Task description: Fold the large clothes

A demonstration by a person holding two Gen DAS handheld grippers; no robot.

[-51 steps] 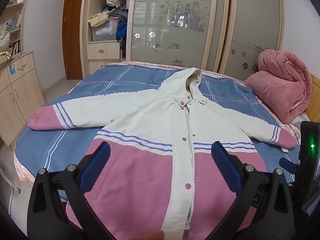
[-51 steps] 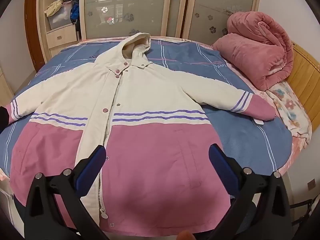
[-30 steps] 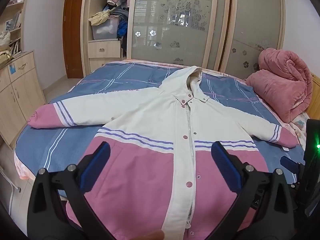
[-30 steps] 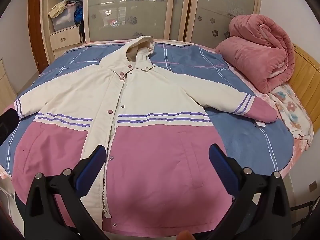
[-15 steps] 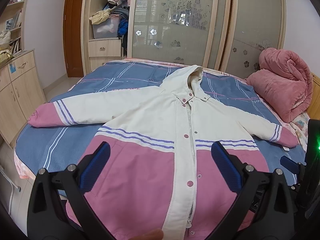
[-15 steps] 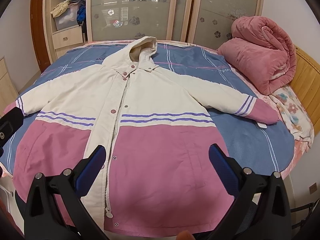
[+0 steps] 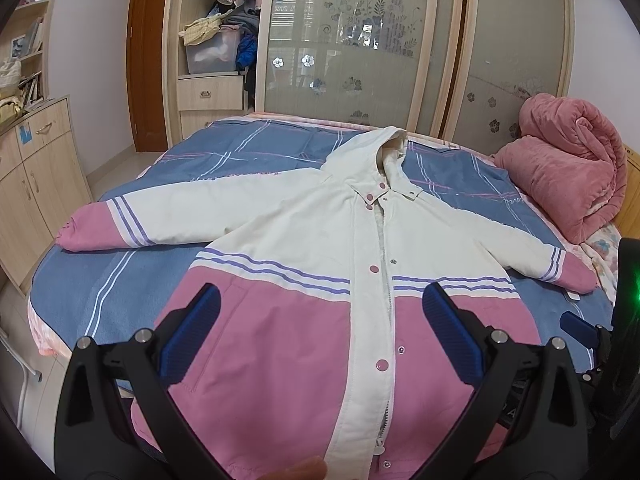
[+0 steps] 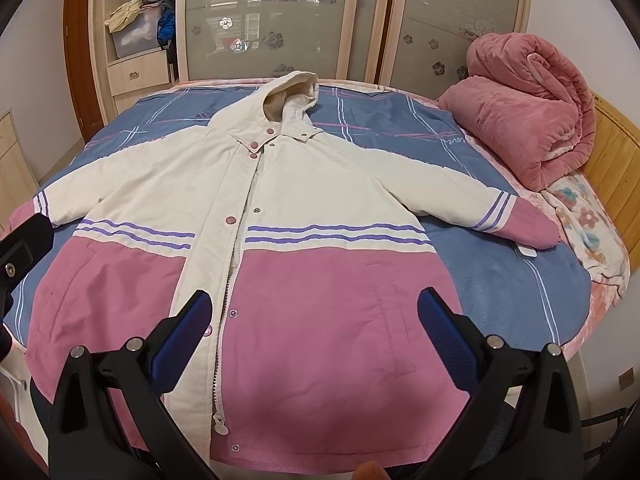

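Observation:
A large hooded coat, cream on top and pink below with purple stripes, lies flat and face up on the bed, sleeves spread out to both sides. It also shows in the right wrist view. My left gripper is open and empty, above the coat's pink lower part near the hem. My right gripper is open and empty, above the pink lower right panel. The coat's left cuff and right cuff are pink.
A rolled pink quilt lies at the bed's right end by a wooden headboard. A wardrobe with frosted sliding doors stands behind the bed. A wooden cabinet stands at the left. The other gripper shows at the right edge.
Both grippers have shifted slightly, so the coat sits a little more to the right in the right wrist view. The coat has not moved and both grippers stay open.

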